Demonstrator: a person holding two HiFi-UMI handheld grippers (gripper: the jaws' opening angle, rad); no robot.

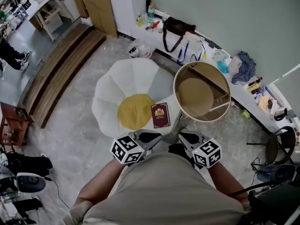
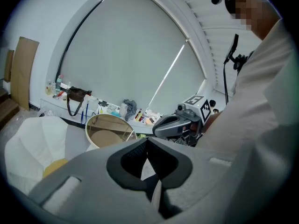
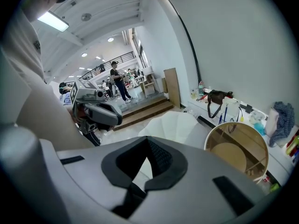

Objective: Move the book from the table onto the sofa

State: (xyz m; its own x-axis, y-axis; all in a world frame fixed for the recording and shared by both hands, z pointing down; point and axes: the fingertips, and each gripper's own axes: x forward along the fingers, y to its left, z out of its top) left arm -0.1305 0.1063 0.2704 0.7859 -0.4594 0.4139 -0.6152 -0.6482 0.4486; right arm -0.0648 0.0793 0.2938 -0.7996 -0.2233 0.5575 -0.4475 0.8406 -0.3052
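While both grippers sit low in the frame, close against the person's shirt, the book [image 1: 160, 115] is lying flat on the sofa [image 1: 112, 86], dead centre of the head view. It's a slim, dark red volume, front cover up, with a gold emblem in the middle of the cover and a thin pale line running round the edge. It rests squarely, spine to the left, just beside the right edge of the round yellow cushion [image 1: 135, 111] that fills the seat. The sofa itself is white, its back fanned out in broad petal-like panels.

Right of the book, the round table [image 1: 175, 89] stands just beside the sofa, with a pale rim and a see-through top showing a shelf underneath.

Now the tools: the left gripper [image 1: 156, 136] has its jaws pressed together with nothing between them, and its own view confirms that, dark pads meeting at the tips. The right gripper [image 1: 183, 137] matches it, jaws together and empty. Both point up-frame toward the sofa, well short of the book, their marker cubes at the bottom edge.
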